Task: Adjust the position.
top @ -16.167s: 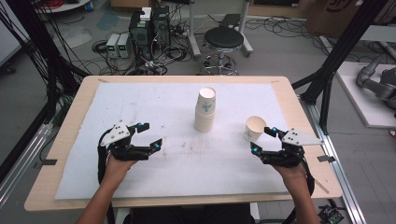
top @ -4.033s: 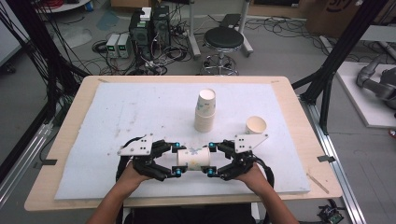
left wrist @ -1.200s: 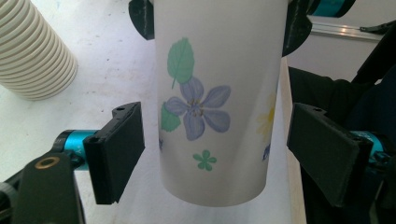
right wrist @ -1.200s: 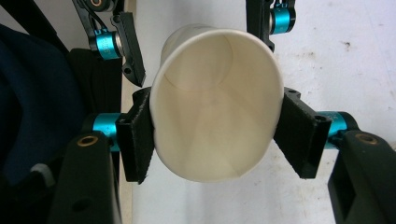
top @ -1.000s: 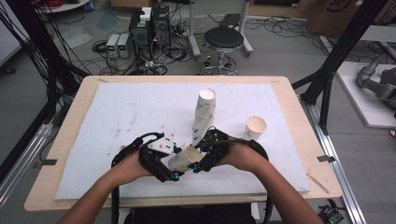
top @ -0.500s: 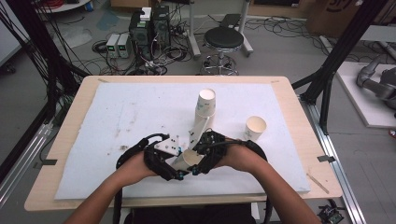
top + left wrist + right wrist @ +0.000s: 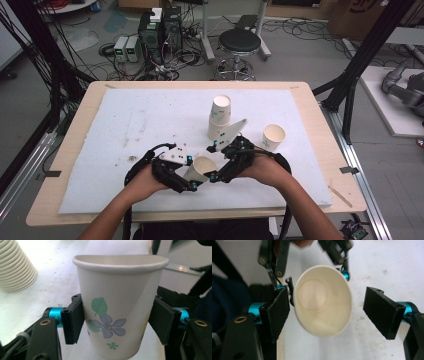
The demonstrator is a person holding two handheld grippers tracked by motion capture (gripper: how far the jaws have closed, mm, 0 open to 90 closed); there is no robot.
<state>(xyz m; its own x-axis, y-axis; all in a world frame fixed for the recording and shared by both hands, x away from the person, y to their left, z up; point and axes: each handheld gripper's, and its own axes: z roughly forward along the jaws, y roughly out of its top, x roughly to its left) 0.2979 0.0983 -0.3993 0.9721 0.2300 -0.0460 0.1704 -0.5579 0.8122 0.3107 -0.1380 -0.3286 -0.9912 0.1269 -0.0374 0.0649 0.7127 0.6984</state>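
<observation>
A paper cup [image 7: 201, 169] printed with a blue flower and green leaves sits between the two grippers, near the front of the counter [image 7: 75, 165] and lifted off its white mat [image 7: 150, 120]. The left gripper [image 7: 192, 181] has its fingers [image 7: 72, 318] pinching the cup around the lower part of its wall: in the left gripper view one black pad presses the side beside the leaf print and the other pad [image 7: 161, 320] meets the opposite side, with the rim above them and the base below. These fingers have just been opening a little, yet the cup stays caught between them.

The right gripper [image 7: 212, 162] faces the cup's open mouth. In the right gripper view its fingers [image 7: 274, 313] stand spread; they have just been opening. The cup's rim [image 7: 322, 301] lies between them, just beside the one pad, while the other pad [image 7: 384, 311] stands well apart from it, so this gripper holds nothing. Beyond the cup in that view, the left gripper's black links and blue fittings close on the cup's far end.

Beyond the right gripper's fingers, a stack of paper cups [image 7: 220, 117] stands upside down on the mat, its ribbed side also showing at the edge of the left gripper view [image 7: 15, 265]. A single upright cup [image 7: 273, 136] stands to the outer side of the right gripper, apart from both.
</observation>
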